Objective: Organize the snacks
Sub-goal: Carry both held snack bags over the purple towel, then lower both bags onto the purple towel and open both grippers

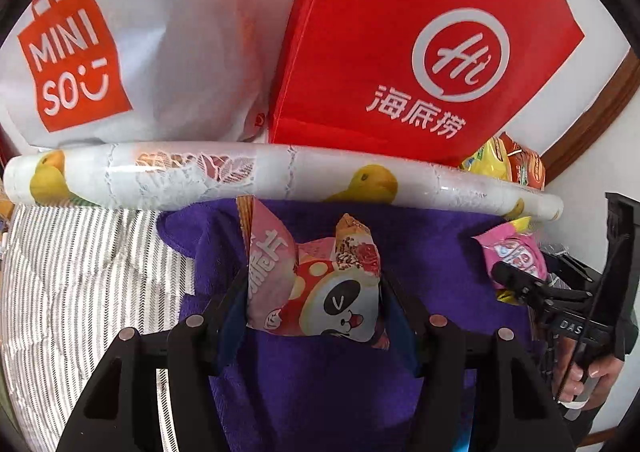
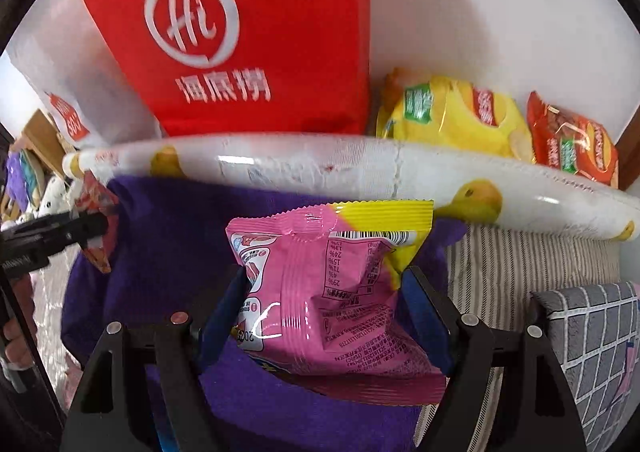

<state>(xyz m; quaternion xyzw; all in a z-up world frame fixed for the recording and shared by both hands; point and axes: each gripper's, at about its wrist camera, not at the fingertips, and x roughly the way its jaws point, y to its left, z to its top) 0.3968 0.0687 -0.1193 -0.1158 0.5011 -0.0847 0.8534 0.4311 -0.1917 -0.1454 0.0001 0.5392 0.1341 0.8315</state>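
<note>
Snack packets sit clamped in both tools: the left tool (image 1: 314, 288) grips a panda packet (image 1: 316, 284), the right tool (image 2: 324, 292) a pink packet (image 2: 332, 288). Each packet juts forward past its tool's tips, above the purple towel (image 1: 320, 380) directly beneath.

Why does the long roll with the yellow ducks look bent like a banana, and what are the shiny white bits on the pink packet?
In both wrist views the fisheye lens curves the duck roll; it bows upward most in the right wrist view. In the right wrist view the white streaks on the pink packet are light glaring off its glossy wrapper. The red bag looks slightly soft there.
</note>
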